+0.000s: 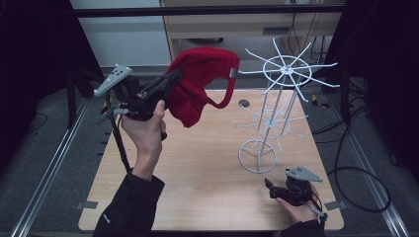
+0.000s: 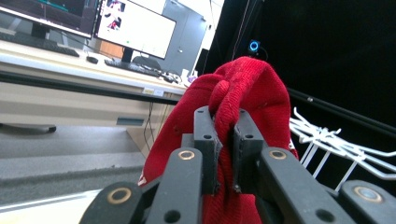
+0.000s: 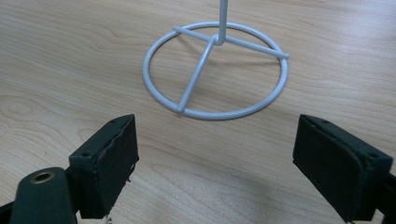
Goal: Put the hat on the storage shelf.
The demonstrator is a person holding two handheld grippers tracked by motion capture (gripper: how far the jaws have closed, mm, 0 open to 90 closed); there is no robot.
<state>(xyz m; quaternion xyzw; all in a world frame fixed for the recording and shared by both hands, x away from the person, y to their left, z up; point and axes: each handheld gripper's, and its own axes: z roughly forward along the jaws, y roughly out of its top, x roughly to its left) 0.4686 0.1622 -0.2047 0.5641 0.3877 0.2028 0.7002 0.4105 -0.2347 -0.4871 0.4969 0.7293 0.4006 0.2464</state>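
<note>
Red cap carried toward the white wire rack.

The left hand-held gripper (image 1: 170,81) is clamped on a fold of the red cap (image 1: 202,81), held in the air beside the white wire rack (image 1: 281,94). The right hand-held gripper (image 1: 271,187) rests on the surface (image 1: 197,168) near the rack's ring base (image 3: 215,70), jaws spread and holding nothing. The next move probably calls for hanging the cap on an upper prong, perhaps with the base steadied.

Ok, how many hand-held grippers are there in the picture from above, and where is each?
2. The left hand-held gripper is raised at upper left, shut on the red cap. The right hand-held gripper sits low at the table's near right corner, open, beside the white wire rack.
</note>
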